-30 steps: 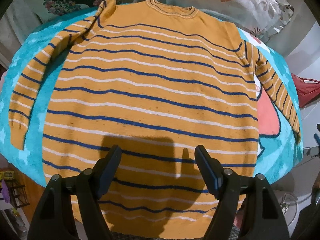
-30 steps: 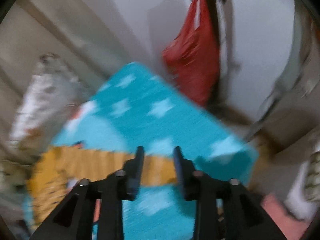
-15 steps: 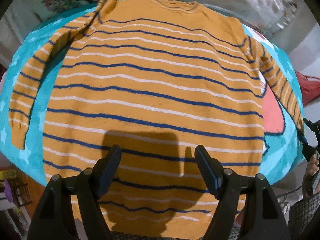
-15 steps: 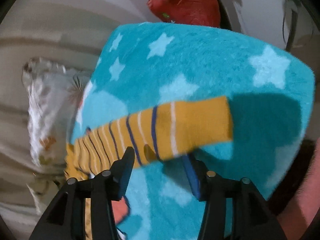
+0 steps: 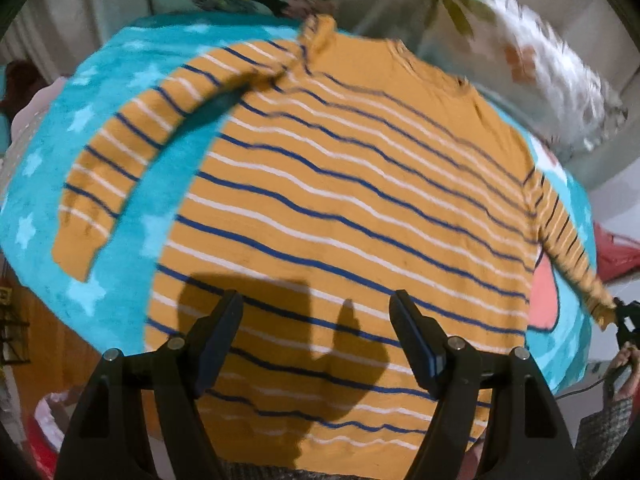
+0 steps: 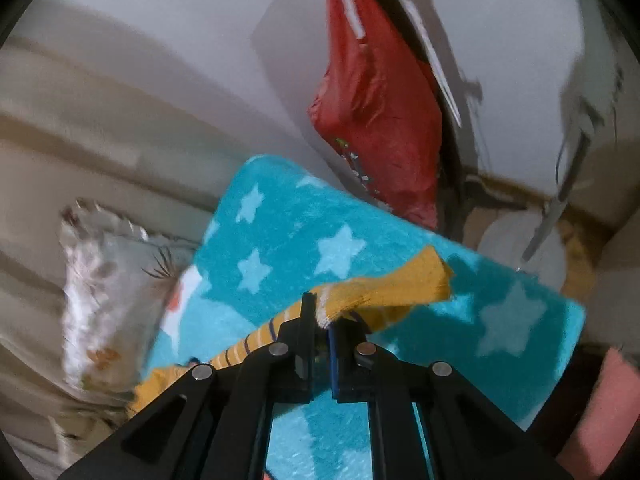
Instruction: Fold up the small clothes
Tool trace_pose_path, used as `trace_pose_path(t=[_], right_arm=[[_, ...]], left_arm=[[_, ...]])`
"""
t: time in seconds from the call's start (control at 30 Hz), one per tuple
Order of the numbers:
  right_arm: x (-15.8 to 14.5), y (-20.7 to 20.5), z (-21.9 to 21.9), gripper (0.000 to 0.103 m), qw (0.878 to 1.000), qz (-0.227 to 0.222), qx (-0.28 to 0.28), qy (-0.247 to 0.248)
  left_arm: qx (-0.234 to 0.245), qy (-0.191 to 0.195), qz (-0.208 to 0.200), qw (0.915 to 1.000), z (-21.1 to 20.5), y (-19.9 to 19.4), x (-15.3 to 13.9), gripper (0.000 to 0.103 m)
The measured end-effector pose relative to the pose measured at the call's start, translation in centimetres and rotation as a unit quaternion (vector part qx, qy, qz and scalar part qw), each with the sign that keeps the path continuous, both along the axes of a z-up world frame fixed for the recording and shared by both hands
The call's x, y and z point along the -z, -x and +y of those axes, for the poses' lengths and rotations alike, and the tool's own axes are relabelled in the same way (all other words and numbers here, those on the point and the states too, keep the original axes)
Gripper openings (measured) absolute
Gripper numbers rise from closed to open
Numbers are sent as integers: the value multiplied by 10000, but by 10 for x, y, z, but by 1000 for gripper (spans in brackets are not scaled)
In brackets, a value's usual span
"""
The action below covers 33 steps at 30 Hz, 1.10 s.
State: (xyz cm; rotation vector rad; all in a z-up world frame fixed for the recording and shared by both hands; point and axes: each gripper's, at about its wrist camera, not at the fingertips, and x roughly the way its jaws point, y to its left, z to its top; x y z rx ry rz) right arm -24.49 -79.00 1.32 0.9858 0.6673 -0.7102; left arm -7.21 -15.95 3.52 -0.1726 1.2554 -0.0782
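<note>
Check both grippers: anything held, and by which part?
The right gripper is shut on the striped sweater, pinching the sleeve just short of its cuff. The left gripper holds nothing; its jaws stand open above the sweater's hem.

Left gripper (image 5: 316, 330) spread wide, right gripper (image 6: 322, 322) pinched.
Nothing between the left jaws; sleeve (image 6: 400, 284) clamped between the right.

A lived-in home bedroom: a turquoise star-patterned blanket (image 5: 120, 92) covers a bed, floral pillows (image 5: 532, 60) lie at its far edge, and a red bag (image 6: 376, 112) hangs on the wall beyond it.
</note>
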Motion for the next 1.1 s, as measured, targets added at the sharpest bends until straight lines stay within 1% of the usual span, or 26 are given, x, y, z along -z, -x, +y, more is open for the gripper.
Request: trace_pose_path(t=[0.03,0.1,0.17,0.2,0.27,0.3,0.33,0.37,0.43,0.47,0.5,0.53,0.57,0.6,0.63,0.67,0.7,0.73,0.8,0.83,0.87,0.9,0.97,1.0,1.03,1.1], right_arm=[[-2,-16,7,6,9995,193,-181,149],[-6,-37,24,6,9972,408,-480,392],[-12,-61,49,6,9940,442,-832,550],[-19,-79,71,6,9906,432,-1109,666],[-28,-108,109,6,9827,401,-1599,840],[-34,-130,140,6,9748,349,-1990,950],[-39,-143,162,6,9684,319,-2245,1037],[-44,-159,192,6,9589,300,-2565,1176],[-53,-191,255,6,9343,328,-3195,1546],[-55,-210,299,6,9159,393,-3578,1779],[-55,-220,323,6,9056,434,-3777,1881],[-53,-236,361,6,8867,493,-4109,2063],[-48,-246,390,6,8701,569,-4341,2265],[-39,-258,429,6,8436,754,-4599,2667],[-28,-269,460,6,8201,942,-4798,2973],[-17,-277,483,6,8016,1099,-4966,3143],[0,-288,510,6,7803,1301,-5165,3277],[16,-295,531,7,7636,1521,-5297,3365],[41,-305,563,9,7370,1905,-5449,3515],[48,-306,573,16,7292,2000,-5468,3595],[49,-308,583,20,7235,2043,-5437,3730],[50,-305,591,25,7183,2029,-5410,3876],[49,-301,605,35,7099,1927,-5513,3937],[49,-299,614,42,7009,1821,-5630,3982],[49,-298,622,45,6923,1748,-5712,4048],[51,-298,640,45,6712,1763,-5802,4264]], left_arm=[[-68,18,-68,10000,9,2,-5,75],[-213,55,-123,9997,28,4,-10,75],[-386,112,-96,9991,49,5,-11,76],[-476,138,-82,9987,60,3,-10,76],[-590,152,-69,9981,80,-1,-7,76],[-617,149,-64,9980,87,-2,-5,76],[-644,170,-55,9978,98,-6,-4,76],[-663,207,-57,9976,106,-8,-3,76],[-673,291,-81,9973,127,-18,-2,76],[-667,308,-93,9973,134,-20,-2,76],[-657,332,-108,9972,141,-24,-3,76],[-645,359,-131,9972,151,-28,-4,76],[-626,377,-149,9972,160,-31,-5,76],[-602,388,-153,9973,169,-34,-5,76],[-581,389,-150,9974,175,-37,-4,76],[-558,378,-135,9976,184,-40,-3,76],[-547,365,-117,9978,190,-41,-2,76],[-543,344,-88,9979,200,-44,0,76],[-560,347,-67,9978,217,-46,3,76],[-577,346,-62,9977,224,-47,4,76],[-592,335,-60,9977,229,-46,5,76],[-617,322,-57,9976,237,-48,6,76],[-670,343,-56,9971,248,-52,7,76],[-694,348,-49,9970,251,-54,7,76],[-718,356,-46,9968,255,-56,7,76],[-698,355,-58,9969,258,-59,6,76]])
